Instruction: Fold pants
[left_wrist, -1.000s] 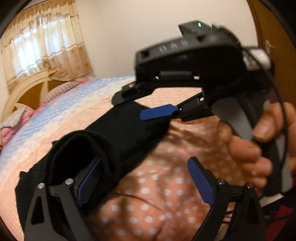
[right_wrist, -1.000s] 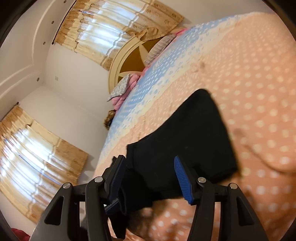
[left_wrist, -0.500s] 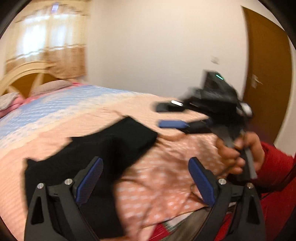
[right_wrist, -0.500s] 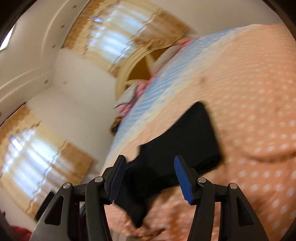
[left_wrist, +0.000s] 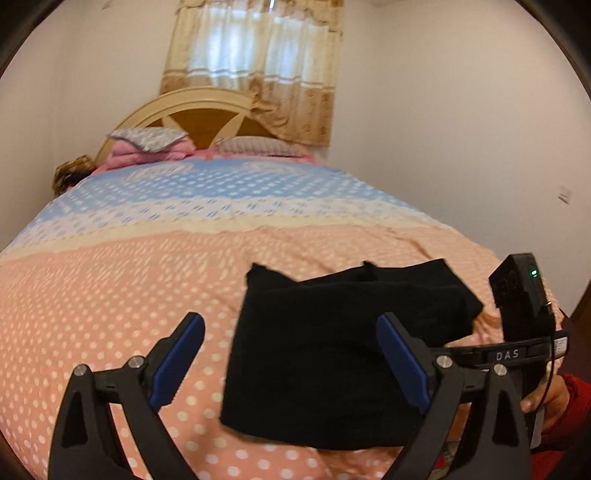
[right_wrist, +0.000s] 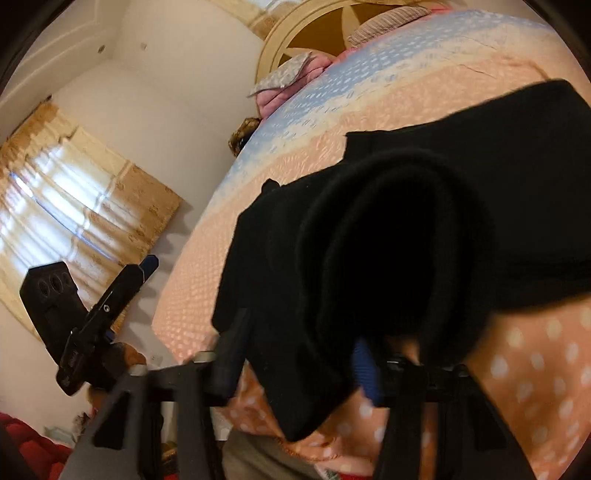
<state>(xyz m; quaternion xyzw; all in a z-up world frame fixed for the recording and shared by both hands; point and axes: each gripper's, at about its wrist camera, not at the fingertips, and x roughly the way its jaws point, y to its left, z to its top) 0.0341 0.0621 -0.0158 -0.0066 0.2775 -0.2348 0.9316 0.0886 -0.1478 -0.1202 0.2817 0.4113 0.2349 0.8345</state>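
The black pants (left_wrist: 332, 354) lie folded into a thick bundle near the foot edge of the bed. My left gripper (left_wrist: 291, 365) is open and empty, held above the bed with the bundle under its right finger. My right gripper (right_wrist: 299, 354) is low at the bundle's near edge (right_wrist: 369, 266), and the black cloth drapes between its fingers and hides the tips; I cannot tell whether the jaws pinch it. The right gripper's body (left_wrist: 524, 314) shows at the right of the left wrist view. The left gripper (right_wrist: 110, 299) shows at the left of the right wrist view.
The bed has a peach polka-dot cover (left_wrist: 110, 295) with a blue band further up. Pillows (left_wrist: 155, 147) and a cream headboard (left_wrist: 207, 110) lie at the far end, under a curtained window. A white wall runs along the right side.
My left gripper pulled back and swung to face the headboard. My right gripper dropped down and moved into the near edge of the pants, and cloth now covers its fingers.
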